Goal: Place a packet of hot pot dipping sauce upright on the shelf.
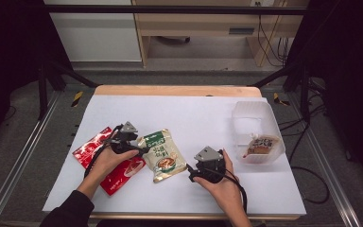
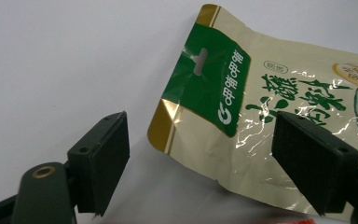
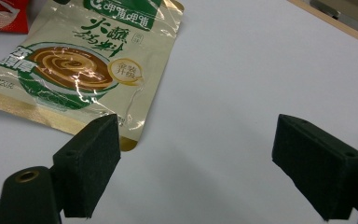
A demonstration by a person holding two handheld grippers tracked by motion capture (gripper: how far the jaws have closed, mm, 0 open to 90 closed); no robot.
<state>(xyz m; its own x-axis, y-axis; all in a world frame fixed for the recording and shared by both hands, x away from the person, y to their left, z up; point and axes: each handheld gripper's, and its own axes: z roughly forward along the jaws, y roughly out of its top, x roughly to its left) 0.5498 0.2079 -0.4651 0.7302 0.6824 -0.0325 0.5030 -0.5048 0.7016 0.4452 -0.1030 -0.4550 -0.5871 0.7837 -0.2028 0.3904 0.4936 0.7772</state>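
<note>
Your left gripper (image 2: 200, 154) has its jaws spread, one on each side of the top corner of the green and gold sauce packet (image 2: 270, 116), and the pads do not press on it yet. This corner, with the green header and the hanging slot, rises a little from the worktop (image 2: 65, 60), so I judge you chose it because a jaw can go under the edge there.

Your right gripper (image 3: 196, 168) also has the jaws spread, with nothing between them but bare white surface. It rests just beside the bottom corner of the same packet (image 3: 79, 70), probably waiting so it does not disturb the left hand.

In the high view the packet (image 1: 163, 155) lies flat near the middle of the worktop (image 1: 194, 113), between your left gripper (image 1: 139, 147) and your right gripper (image 1: 194, 172). A red packet (image 1: 92, 150) lies at the left, partly under your left hand (image 1: 111, 160).

At the right stands a clear plastic tub (image 1: 250, 111) with one brown packet (image 1: 262, 145) already inside. It seems the packets are collected there, so the green one probably goes in next.
</note>
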